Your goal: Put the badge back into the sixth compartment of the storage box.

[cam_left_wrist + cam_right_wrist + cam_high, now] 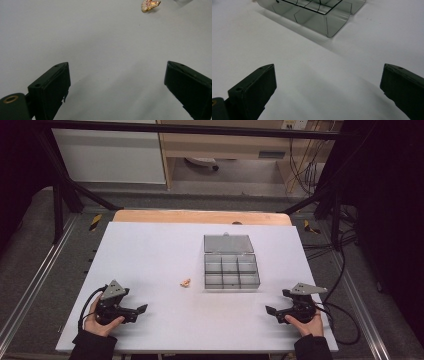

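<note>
While your left gripper (141, 309) and right gripper (270, 310) sit wide open and empty at the bottom corners, the little gold trinket (185, 282) lies mid-frame, just left of the clear box (231, 270).

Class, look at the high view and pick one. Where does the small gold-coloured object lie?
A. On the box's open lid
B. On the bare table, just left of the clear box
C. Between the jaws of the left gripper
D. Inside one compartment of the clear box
B: the small gold-coloured object lies on the white table, apart from the clear box and well ahead of the left gripper.
</note>
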Demonstrator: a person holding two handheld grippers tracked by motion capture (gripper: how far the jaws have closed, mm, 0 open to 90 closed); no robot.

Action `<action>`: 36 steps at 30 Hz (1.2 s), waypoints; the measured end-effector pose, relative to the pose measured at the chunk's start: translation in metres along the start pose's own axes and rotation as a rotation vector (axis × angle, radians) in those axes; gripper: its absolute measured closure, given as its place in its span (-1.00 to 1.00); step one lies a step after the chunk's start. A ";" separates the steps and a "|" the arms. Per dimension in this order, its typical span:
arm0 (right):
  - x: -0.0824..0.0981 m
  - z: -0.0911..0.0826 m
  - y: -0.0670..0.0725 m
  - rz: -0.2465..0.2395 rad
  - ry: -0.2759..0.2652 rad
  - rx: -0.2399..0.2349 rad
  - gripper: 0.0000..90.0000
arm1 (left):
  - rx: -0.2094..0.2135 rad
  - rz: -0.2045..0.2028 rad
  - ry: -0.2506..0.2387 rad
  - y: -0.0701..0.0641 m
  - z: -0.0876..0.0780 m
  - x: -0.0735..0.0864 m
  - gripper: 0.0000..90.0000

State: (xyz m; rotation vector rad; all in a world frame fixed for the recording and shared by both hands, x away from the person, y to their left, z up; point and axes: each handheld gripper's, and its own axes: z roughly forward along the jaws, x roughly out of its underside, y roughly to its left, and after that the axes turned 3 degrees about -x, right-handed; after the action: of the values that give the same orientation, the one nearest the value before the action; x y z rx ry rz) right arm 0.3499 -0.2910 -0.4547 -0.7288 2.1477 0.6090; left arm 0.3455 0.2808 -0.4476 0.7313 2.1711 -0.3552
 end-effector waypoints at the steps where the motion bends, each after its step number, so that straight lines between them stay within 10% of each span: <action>1: 0.000 0.000 0.000 0.002 -0.003 -0.002 -0.98 | 0.000 -0.001 0.000 0.000 0.000 0.000 -0.85; 36: 0.000 0.002 0.001 -0.005 0.012 -0.012 -0.99 | 0.007 0.023 0.031 -0.014 0.010 -0.012 -0.84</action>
State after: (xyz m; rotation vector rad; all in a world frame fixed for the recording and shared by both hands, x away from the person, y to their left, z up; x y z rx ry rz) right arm 0.3505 -0.2890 -0.4562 -0.7457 2.1543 0.6171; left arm 0.3495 0.2607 -0.4451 0.7701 2.1896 -0.3422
